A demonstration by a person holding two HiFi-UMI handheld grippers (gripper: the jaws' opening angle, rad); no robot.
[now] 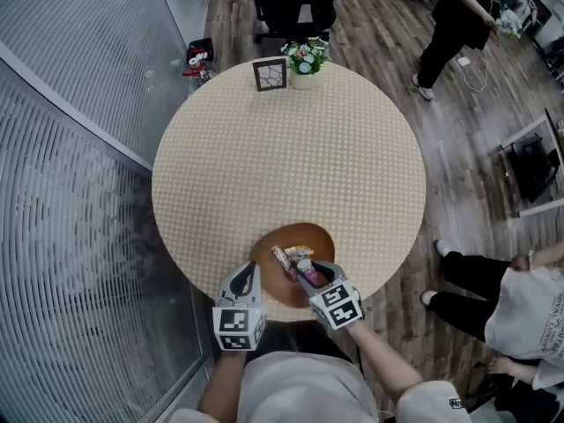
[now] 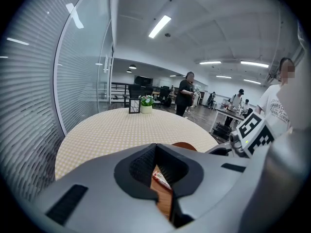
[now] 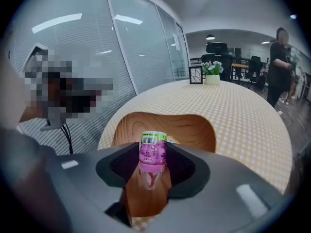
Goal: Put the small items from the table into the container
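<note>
Round table (image 1: 291, 148) under a cream checked cloth. At its near edge, far left, the left gripper (image 1: 249, 271) hangs over the rim, just beside the left side of the wooden bowl (image 1: 304, 233). Its jaws are pressed together with nothing between them (its own view shows only the bowl's wood and a red-and-white packet (image 2: 161, 179) past the pads). The bowl sits at the near edge, about midway along it. A long wrapped snack bar (image 1: 283, 262) lies in it at a slant, with a small yellowish packet (image 1: 299, 251) just to its right; I cannot tell whether the two touch. At the bowl's near right side is the right gripper (image 1: 311, 276), with its jaws partly apart and clamped on a small bottle (image 3: 153, 152). The bottle has a pink label and a white-and-green top. It stands roughly upright between the pads, above the bowl's inside and clear of the wood. At the far edge of the table stand a small dark picture frame (image 1: 270, 74) and, just to its right, a white pot of flowers (image 1: 306, 63).
</note>
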